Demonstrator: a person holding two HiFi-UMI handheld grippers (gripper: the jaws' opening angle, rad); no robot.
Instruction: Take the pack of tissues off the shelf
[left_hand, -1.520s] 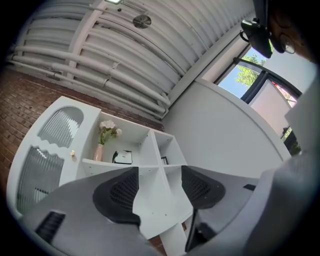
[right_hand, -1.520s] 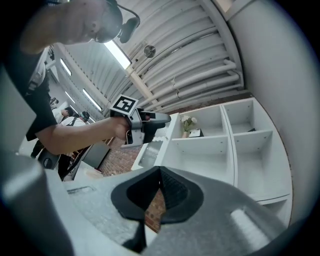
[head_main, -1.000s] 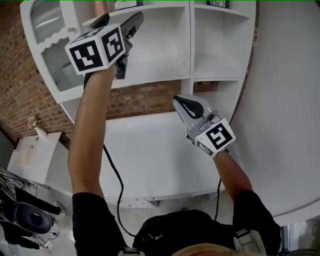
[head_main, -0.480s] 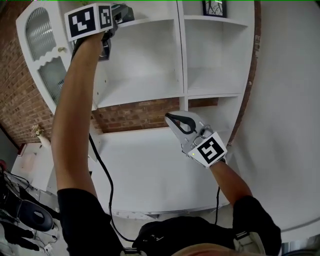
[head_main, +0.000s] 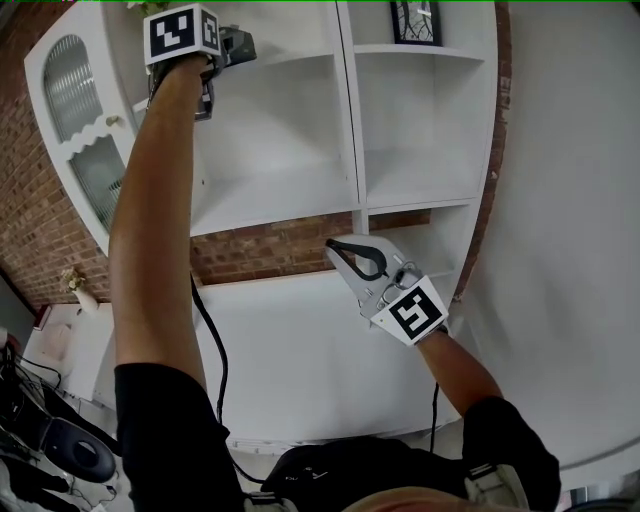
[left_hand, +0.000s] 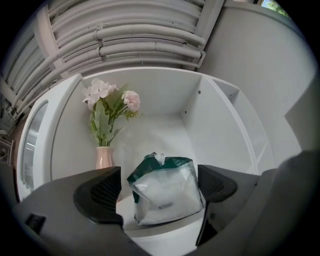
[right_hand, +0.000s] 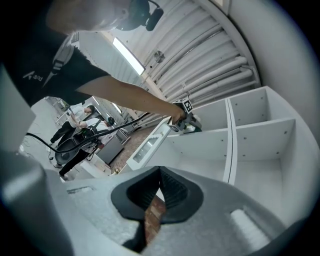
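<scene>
Left gripper (left_hand: 159, 190) jaws just opened wide, pack of tissues (left_hand: 167, 200) framed between them, untouched; off-centre close could shove it left into vase (left_hand: 104, 157); right gripper (right_hand: 159, 192) jaws together, empty

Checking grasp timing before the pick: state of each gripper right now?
Left gripper: open, jaws have just been opening; pack of tissues between them, not gripped.
Right gripper: shut, holding nothing.

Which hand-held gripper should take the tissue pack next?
Left. The left hand-held gripper is at the shelf, jaws just opening, tissue pack between them untouched. The right hand-held gripper is shut, well below.
</scene>
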